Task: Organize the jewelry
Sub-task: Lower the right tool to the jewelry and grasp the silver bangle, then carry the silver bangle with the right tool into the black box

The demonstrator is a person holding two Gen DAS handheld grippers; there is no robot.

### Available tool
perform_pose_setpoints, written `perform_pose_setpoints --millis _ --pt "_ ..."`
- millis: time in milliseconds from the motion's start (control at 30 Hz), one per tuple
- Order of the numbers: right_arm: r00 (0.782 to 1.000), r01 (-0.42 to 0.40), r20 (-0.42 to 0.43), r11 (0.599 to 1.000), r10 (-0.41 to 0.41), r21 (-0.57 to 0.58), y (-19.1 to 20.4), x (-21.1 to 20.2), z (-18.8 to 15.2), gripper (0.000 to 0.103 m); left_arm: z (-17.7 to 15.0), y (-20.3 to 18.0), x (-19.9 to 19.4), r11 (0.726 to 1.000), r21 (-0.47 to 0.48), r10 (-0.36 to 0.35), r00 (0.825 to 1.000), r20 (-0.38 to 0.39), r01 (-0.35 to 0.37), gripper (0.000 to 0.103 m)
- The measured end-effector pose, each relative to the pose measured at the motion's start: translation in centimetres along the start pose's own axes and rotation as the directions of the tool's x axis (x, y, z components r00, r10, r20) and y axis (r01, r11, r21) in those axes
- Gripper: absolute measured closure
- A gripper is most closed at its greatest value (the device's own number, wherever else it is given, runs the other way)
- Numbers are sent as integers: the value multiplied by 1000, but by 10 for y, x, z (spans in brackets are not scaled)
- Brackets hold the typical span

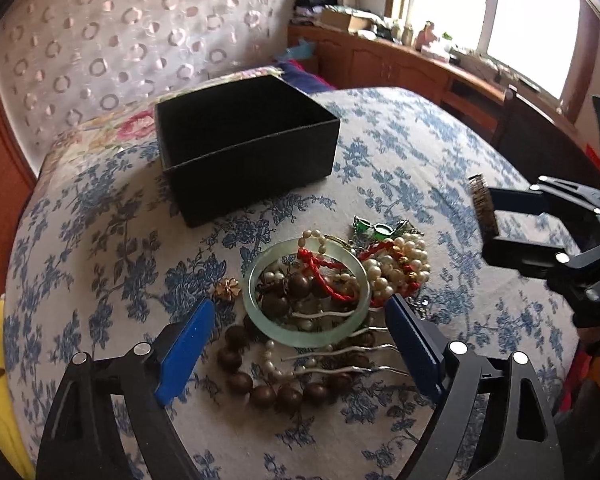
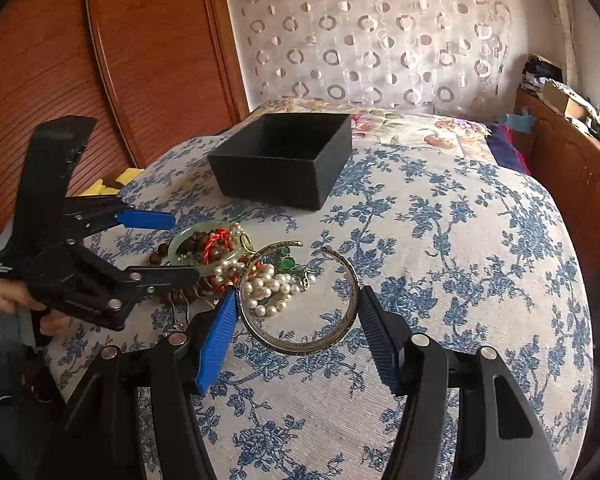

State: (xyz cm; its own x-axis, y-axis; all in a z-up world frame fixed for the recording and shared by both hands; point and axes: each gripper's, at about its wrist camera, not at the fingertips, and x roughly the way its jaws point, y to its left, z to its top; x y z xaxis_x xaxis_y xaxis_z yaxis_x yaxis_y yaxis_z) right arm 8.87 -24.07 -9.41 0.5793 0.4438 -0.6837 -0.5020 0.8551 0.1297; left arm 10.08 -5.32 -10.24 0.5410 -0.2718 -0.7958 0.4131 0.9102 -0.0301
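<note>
A black box [image 1: 248, 148] with no lid sits on the bed [image 1: 420, 152], in the upper middle of both views; the part of its inside that shows is dark and bare, though its floor is mostly hidden behind the near wall. All the jewelry lies outside it, in a heap on the blue-flowered bedspread, lower in the frame than the box. In the left wrist view a pale green bangle [image 1: 308, 292] rings some brown wooden beads [image 1: 276, 390] and a red cord [image 1: 320, 276], with a pearl strand [image 1: 396, 264] and green stones [image 1: 374, 229] just beside it toward the right, a small gold flower piece [image 1: 227, 289] at its left, and wavy silver hairpins [image 1: 332, 356] below it. The left hand-held gripper [image 1: 300, 348] is spread wide, its blue pads on either side of the bangle and touching nothing. In the right wrist view an open silver cuff bracelet [image 2: 304, 336] lies at the centre, touching the pearls, between the wide-apart pads of the right hand-held gripper [image 2: 296, 340], which grips nothing. Whether those pads touch the cuff cannot be told.
</note>
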Motion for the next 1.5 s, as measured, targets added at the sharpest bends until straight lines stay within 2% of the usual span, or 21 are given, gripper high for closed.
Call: perform_pose_setpoints --millis 200,300,367,467,600,833,1067,1433,1500 --pt "1000 -3 8 1000 3 10 -5 -3 -2 40 10 -3 13 999 43 4 999 -34 -3 20" --pt "1000 1 3 1000 -1 12 -6 -1 -4 40 13 -3 18 999 48 14 999 -40 -12 26" --pt "1000 1 2 1000 -1 13 -7 -2 -4 40 14 -3 16 998 54 27 999 -26 -25 33" --pt "1000 1 3 1000 -1 12 -7 -2 -5 40 12 -2 12 999 40 11 1000 -10 -10 33" --pt "1000 1 1 1000 -1 10 -5 1 -5 40 9 5 8 999 13 29 999 19 -29 33" --pt "1000 -2 -3 1000 2 -26 5 10 6 40 14 18 -15 998 -48 49 992 119 -43 33" --pt "1000 15 22 996 -13 -86 12 22 37 40 17 33 -33 993 -77 99 978 184 -86 33" --pt "998 12 62 990 -4 -138 16 44 101 40 29 53 -50 987 -115 140 961 239 -115 33" --pt "998 13 61 990 -4 -141 14 52 113 40 32 57 -52 987 -119 139 958 251 -112 50"
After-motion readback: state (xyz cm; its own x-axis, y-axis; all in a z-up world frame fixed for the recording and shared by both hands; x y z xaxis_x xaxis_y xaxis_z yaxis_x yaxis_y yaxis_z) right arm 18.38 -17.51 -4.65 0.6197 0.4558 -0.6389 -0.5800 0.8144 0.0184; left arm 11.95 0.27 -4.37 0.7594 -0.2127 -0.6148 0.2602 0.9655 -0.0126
